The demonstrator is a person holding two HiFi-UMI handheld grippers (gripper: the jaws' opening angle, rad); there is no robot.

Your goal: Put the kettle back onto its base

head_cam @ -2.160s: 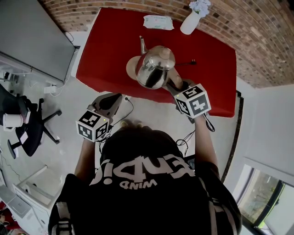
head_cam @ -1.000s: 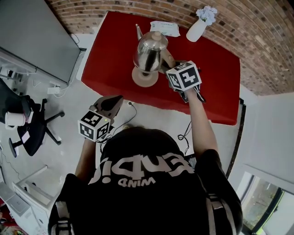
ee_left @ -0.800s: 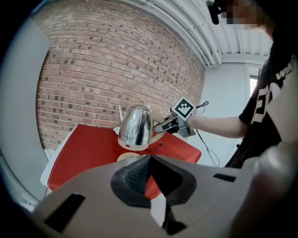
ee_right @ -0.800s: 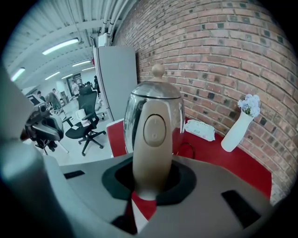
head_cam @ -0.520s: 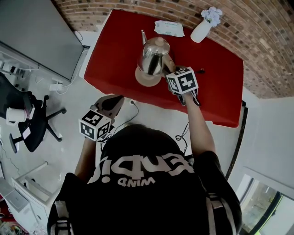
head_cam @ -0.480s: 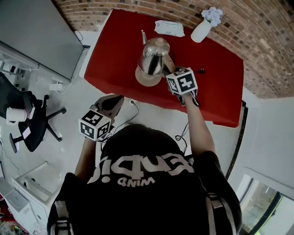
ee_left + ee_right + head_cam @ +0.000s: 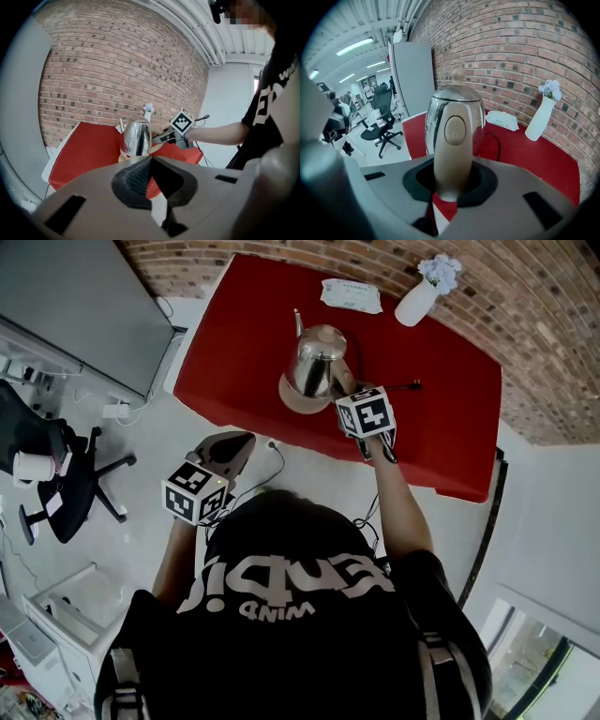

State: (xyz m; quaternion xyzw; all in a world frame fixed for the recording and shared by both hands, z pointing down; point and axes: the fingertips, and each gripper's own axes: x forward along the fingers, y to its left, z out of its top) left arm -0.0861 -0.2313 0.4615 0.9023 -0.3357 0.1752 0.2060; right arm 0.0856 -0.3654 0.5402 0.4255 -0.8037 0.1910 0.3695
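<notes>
base (image 7: 292,404) mostly hidden beneath kettle (image 7: 317,364), packet (image 7: 351,294) print too small to read

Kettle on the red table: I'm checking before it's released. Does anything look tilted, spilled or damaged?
Nothing stands out. The kettle is upright above its base, its handle gripped by the right tongs; the vase stands upright and the red table shows no spill.

A brick wall (image 7: 562,315) runs behind a red table (image 7: 441,432). The floor (image 7: 141,512) is pale and smooth. A tall grey cabinet (image 7: 66,306) stands left of the table, with a black office chair (image 7: 61,502) near it. A white wall (image 7: 553,512) closes the right side, with a window (image 7: 539,667) low in it. Tube lights (image 7: 354,46) glow on the white ceiling (image 7: 361,23).
</notes>
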